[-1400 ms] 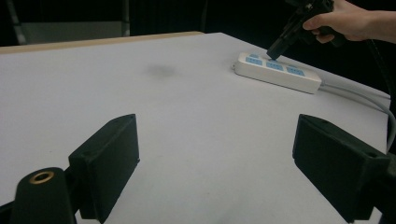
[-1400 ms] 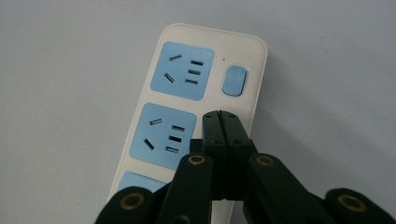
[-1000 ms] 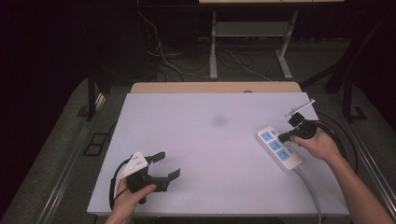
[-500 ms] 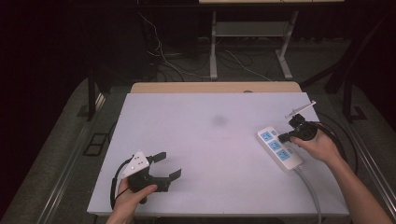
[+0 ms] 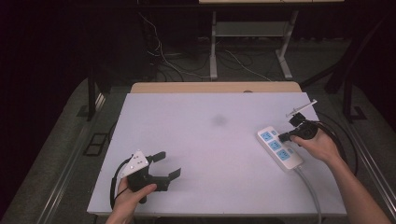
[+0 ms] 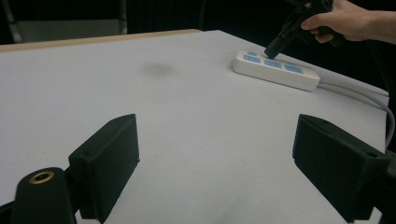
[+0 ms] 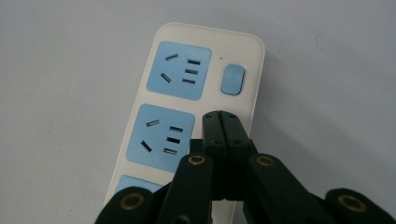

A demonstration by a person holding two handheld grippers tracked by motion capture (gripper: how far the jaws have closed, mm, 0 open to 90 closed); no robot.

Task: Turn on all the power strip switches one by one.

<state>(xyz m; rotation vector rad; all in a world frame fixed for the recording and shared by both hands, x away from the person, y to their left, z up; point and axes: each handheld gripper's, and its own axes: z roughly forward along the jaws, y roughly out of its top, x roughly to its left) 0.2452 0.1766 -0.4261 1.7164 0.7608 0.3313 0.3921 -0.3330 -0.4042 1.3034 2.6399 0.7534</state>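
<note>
A white power strip (image 5: 280, 149) with blue sockets lies near the table's right edge. My right gripper (image 5: 282, 136) is shut, with nothing between its jaws. Its tip hangs just over the strip's far end. In the right gripper view the closed tip (image 7: 220, 117) sits over the strip (image 7: 154, 84), just below its blue switch (image 7: 232, 79) and beside the middle socket (image 7: 161, 137); whether it touches is unclear. My left gripper (image 5: 166, 164) rests open near the front left, jaws wide apart (image 6: 219, 163) over bare table, pointing toward the strip (image 6: 275, 70).
The strip's grey cable (image 5: 308, 186) runs off the table's front right. A faint dark smudge (image 5: 218, 120) marks the white tabletop (image 5: 205, 140). Behind the table stand desk legs and loose cables (image 5: 187, 60) on the floor.
My left gripper has edged slightly to the right along the front of the table. The right gripper has stayed over the strip.
</note>
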